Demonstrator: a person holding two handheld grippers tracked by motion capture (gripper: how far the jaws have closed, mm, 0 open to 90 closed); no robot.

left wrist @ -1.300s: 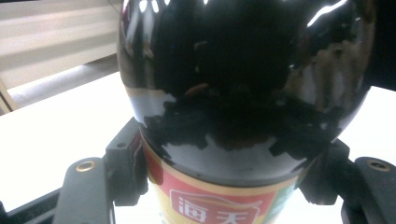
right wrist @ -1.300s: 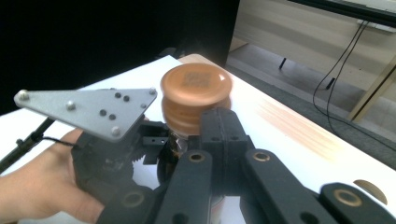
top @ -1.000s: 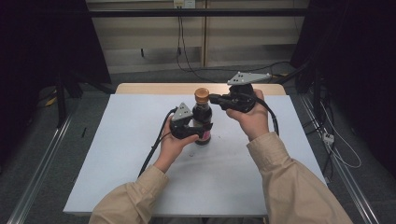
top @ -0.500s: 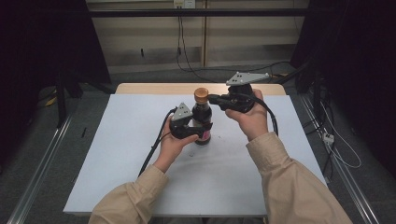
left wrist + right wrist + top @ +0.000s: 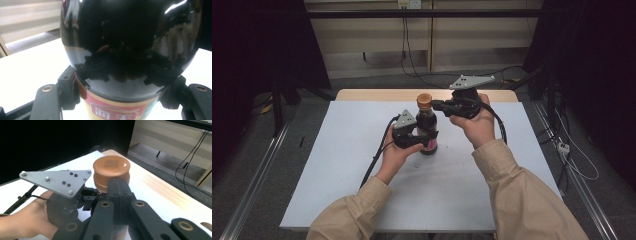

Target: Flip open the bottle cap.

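A dark glass bottle (image 5: 427,126) with a round brown cap (image 5: 424,100) and a red label stands upright on the white table (image 5: 337,165). My left gripper (image 5: 426,141) is shut on the bottle's lower body from the left. In the left gripper view both pads (image 5: 71,87) press the sides of the bottle (image 5: 125,37) just above the label. My right gripper (image 5: 438,105) comes in from the right with its jaws shut together. Its tip (image 5: 117,185) rests against the neck just under the cap (image 5: 111,165). The left gripper's grey plate (image 5: 57,181) lies beside it.
A wooden strip (image 5: 377,95) runs along the table's far edge. Beyond it, cables (image 5: 412,65) trail over the floor in front of a pale wall. A metal rail (image 5: 257,185) runs along the left of the table and dark curtains hang on both sides.
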